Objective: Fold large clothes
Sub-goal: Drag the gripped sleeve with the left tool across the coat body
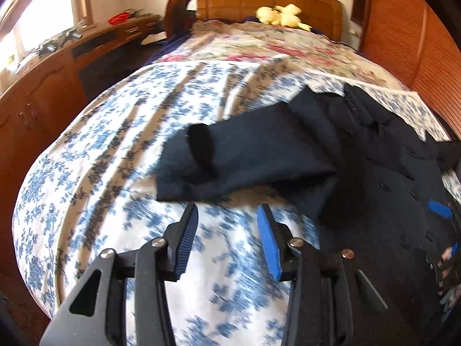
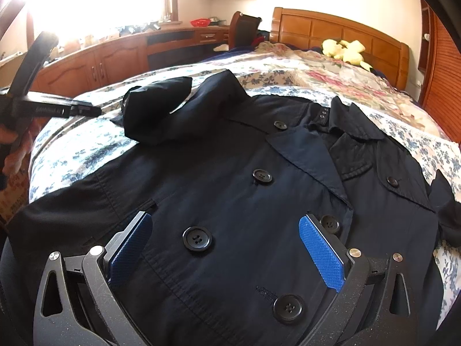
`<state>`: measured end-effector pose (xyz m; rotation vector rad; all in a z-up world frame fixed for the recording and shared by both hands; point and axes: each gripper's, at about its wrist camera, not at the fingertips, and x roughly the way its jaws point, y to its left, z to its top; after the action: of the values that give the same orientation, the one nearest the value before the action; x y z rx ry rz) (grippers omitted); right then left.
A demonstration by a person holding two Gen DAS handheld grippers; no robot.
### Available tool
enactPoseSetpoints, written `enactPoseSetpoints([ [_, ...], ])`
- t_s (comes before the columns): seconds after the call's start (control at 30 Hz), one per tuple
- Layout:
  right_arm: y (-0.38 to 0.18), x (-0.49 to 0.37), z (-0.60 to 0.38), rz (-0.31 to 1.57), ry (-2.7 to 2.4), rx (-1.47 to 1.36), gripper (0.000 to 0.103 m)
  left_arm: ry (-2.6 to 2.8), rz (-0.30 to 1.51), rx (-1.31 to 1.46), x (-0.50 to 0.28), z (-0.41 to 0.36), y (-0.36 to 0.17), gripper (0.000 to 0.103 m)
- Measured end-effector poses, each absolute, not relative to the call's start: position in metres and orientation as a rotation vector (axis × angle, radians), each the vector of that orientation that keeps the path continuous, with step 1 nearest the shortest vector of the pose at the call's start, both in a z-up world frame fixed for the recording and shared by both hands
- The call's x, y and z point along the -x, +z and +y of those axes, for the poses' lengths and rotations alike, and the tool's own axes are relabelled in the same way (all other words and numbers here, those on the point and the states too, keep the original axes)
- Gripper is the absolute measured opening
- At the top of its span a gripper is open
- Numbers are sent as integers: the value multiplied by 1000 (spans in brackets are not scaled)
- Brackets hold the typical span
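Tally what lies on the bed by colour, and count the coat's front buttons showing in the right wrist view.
Dark navy: 1, the coat
Yellow: 1, the soft toy by the headboard
Total things on the bed: 2

Black buttons on the coat front: 6, from the top one down to the lowest

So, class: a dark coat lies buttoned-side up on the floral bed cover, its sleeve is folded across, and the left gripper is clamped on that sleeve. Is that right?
Not quite. The left gripper is open with nothing between its fingers, short of the sleeve; the left wrist view shows it. The coat does lie buttons up on the bed cover.
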<state>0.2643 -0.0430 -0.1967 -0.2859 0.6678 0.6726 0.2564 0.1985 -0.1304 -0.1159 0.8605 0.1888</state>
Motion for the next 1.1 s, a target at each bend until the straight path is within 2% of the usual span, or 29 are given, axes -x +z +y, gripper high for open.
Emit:
enactPoseSetpoints([
  [0.17, -201, -268, -42, 687, 677, 288, 103, 228, 872, 141, -277, 225, -143, 48],
  [0.37, -206, -270, -38, 712, 681, 298, 103, 267, 926, 137, -307, 245, -168, 48],
  [0.63, -209, -272, -37, 728, 686, 299, 103, 293, 978, 269, -341, 263, -192, 48],
  [0.9, -209, -271, -38, 723, 690, 293, 103, 330, 976, 240, -346, 261, -204, 48],
  [0.93, -208, -271, -38, 719, 692, 290, 103, 327, 979, 235, -347, 261, -205, 46],
  [1.0, -206, -269, -40, 710, 693, 281, 103, 314, 990, 216, -350, 259, -204, 29],
  [1.03, -206, -269, -41, 706, 693, 277, 103, 331, 987, 180, -350, 256, -200, 9],
  [1.1, -204, -267, -43, 702, 693, 272, 103, 347, 979, 155, -348, 251, -191, 5],
])
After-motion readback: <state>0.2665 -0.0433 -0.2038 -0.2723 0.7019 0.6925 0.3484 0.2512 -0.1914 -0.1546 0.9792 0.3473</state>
